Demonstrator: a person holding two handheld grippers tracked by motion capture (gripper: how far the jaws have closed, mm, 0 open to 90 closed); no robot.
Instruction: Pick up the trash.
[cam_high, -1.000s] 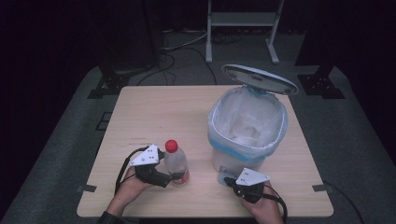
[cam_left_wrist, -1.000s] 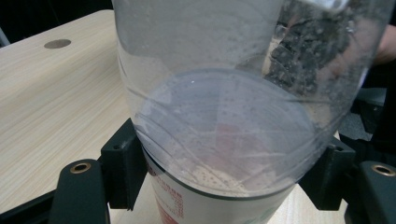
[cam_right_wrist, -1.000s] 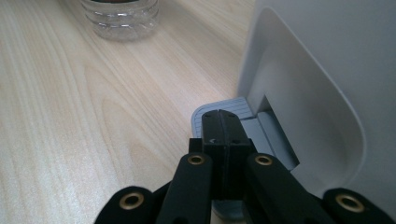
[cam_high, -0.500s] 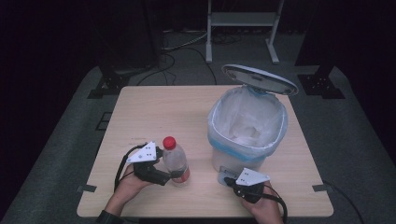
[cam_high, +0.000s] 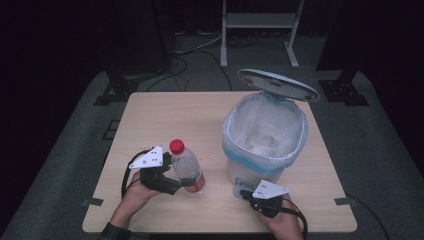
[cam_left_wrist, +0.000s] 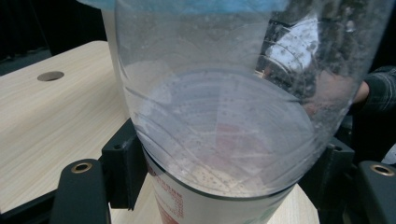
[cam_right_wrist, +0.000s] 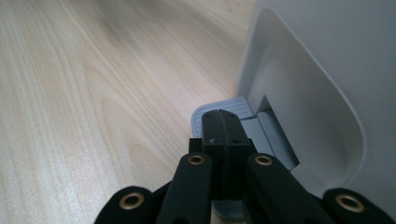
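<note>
The left gripper (cam_high: 172, 181) is holding the bottle (cam_high: 188, 168) between its jaws — closed on both sides of its body. The right gripper (cam_right_wrist: 220, 122), jaws pressed together, is resting on the bin's pedal (cam_right_wrist: 231, 108) — above the desk (cam_high: 165, 120).

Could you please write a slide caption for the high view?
Left gripper clamps a red-capped bottle while the right gripper presses the open bin's pedal.

Light wooden table (cam_high: 165, 120) on grey carpet floor (cam_high: 80, 150). Far side: dark room, metal stand (cam_high: 257, 22) upright, cables (cam_high: 192, 47) on floor. Black equipment bases left and right.
</note>
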